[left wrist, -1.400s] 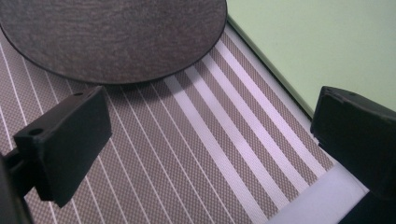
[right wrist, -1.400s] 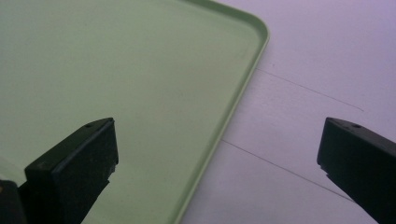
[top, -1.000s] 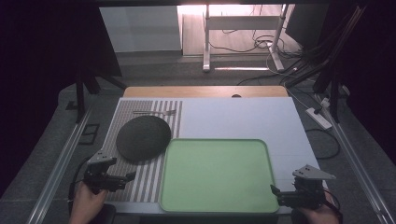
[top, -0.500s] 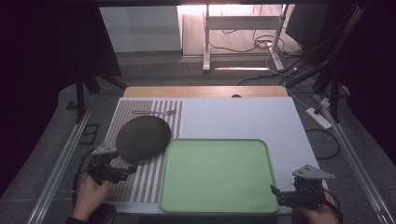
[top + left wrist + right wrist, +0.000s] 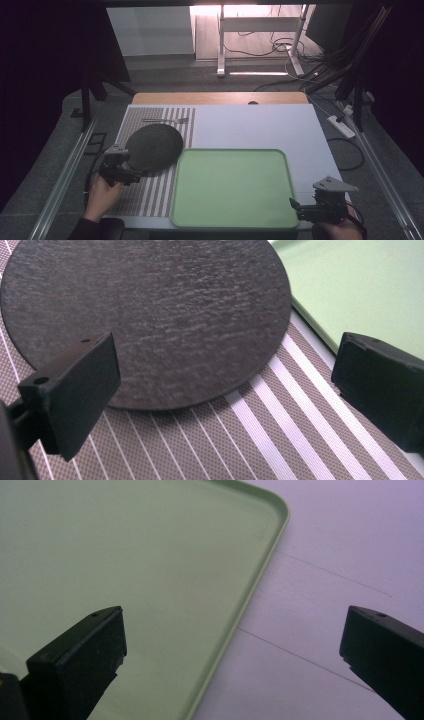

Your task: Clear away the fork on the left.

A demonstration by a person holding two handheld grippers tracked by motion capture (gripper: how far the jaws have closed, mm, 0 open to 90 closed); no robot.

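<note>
Table (image 5: 260, 125): white top, wooden strip along the far edge.

Mat (image 5: 150, 195): grey with white stripes, covering the left part of the table from near edge to far.

Tray (image 5: 230, 220): pale green, rounded corners, nothing in it. It sits at the near edge, middle to right, its left rim lying over the mat's right border.

Plate (image 5: 154, 147): dark, round, flat, rough-surfaced. It lies on the mat at the tray's far left corner, its right edge just beside that rim.

Left gripper (image 5: 131, 172): at the plate's near-left edge, jaws wide apart and holding nothing. In the left gripper view the plate (image 5: 150, 315) lies just ahead of the two jaws, with its near edge between them.

Right gripper (image 5: 296, 206): at the tray's near right corner, jaws wide apart, empty. In its own view they straddle the tray's rim (image 5: 235, 615) without touching it.

Fork (image 5: 167, 120): small, on the mat near the far edge, well apart from both grippers.

Step in hand, by my reading: the approach to the plate, not yet a grasp. The next move seems to call for getting one jaw under the thin edge, closing, then lifting toward the tray.
</note>
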